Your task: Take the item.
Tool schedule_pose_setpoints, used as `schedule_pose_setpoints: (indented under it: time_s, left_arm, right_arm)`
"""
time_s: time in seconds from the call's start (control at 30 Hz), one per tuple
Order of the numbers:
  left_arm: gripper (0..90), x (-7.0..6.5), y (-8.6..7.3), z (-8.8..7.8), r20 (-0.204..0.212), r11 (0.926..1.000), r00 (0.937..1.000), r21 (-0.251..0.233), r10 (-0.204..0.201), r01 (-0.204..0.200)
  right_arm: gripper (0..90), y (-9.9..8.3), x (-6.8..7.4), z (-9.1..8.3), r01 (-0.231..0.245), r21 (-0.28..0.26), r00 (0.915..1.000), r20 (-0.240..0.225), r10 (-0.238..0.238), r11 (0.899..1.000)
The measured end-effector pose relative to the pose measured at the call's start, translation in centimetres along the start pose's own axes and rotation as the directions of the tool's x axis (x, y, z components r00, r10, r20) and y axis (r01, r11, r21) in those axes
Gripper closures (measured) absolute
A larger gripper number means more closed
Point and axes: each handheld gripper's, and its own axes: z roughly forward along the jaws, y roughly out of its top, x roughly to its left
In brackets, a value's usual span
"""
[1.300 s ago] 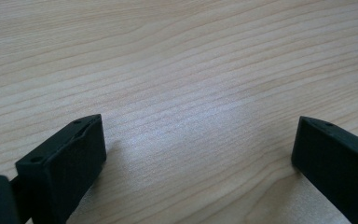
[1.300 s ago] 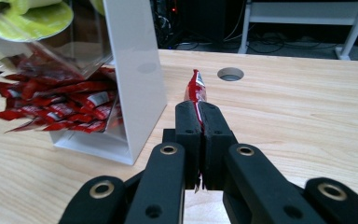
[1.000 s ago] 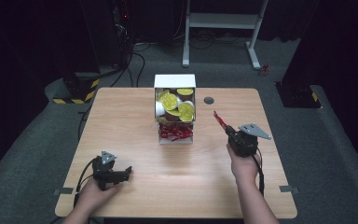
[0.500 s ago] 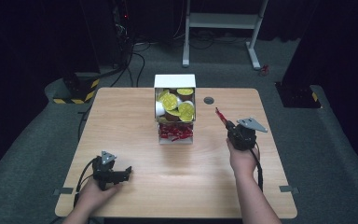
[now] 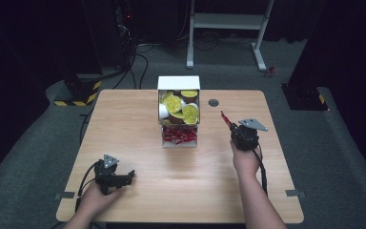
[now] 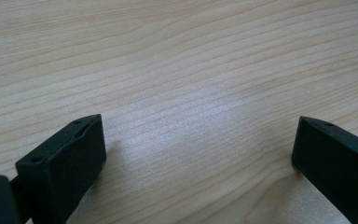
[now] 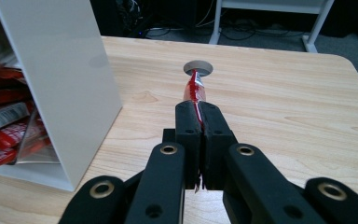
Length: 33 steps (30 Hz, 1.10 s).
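Right gripper (image 7: 199, 116) clamps red sachet (image 7: 194, 88) (beside white box (image 7: 60, 79)); left gripper (image 6: 198, 149) wide, empty.

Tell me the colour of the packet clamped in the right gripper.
Red, with a thin white streak: the packet shows best in the right gripper view, pinched between the shut jaws.

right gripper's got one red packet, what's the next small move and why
Probably carry it left toward the white box, to the lower shelf where the other red packets lie. The right gripper is shut on a red packet that sticks out past its tips, over bare table beside the box's white side wall. The left gripper rests open on the table.
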Motion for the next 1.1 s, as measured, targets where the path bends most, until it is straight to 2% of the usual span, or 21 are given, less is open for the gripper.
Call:
schedule_pose_setpoints:
  time_s: [0.57,0.73,0.97,1.03,1.1]
  left_arm:
    - [3.3,0.0,0.0,0.0,0.0,1.0,1.0,0.0,0.003,-0.003]
    - [3.3,0.0,0.0,0.0,0.001,1.0,1.0,0.0,0.003,-0.003]
    - [3.3,0.0,0.0,0.0,0.001,1.0,1.0,0.0,0.002,-0.002]
    - [3.3,0.0,0.0,0.0,0.001,1.0,1.0,0.0,0.002,-0.002]
    - [3.3,0.0,0.0,0.0,0.0,1.0,1.0,0.0,0.003,-0.003]
  right_arm:
    - [88.1,-0.9,0.0,2.3,0.01,0.057,0.9996,0.025,-0.012,0.998]
    - [88.1,-1.1,0.1,2.7,0.002,0.07,0.9994,0.035,-0.004,0.998]
    - [87.9,-1.9,0.0,3.1,0.012,0.086,0.9989,0.044,-0.016,0.996]
    - [87.8,-2.2,0.0,3.2,-0.005,0.09,0.9989,0.047,0.001,0.996]
    - [87.6,-2.4,0.0,3.3,-0.003,0.095,0.9988,0.049,-0.002,0.995]
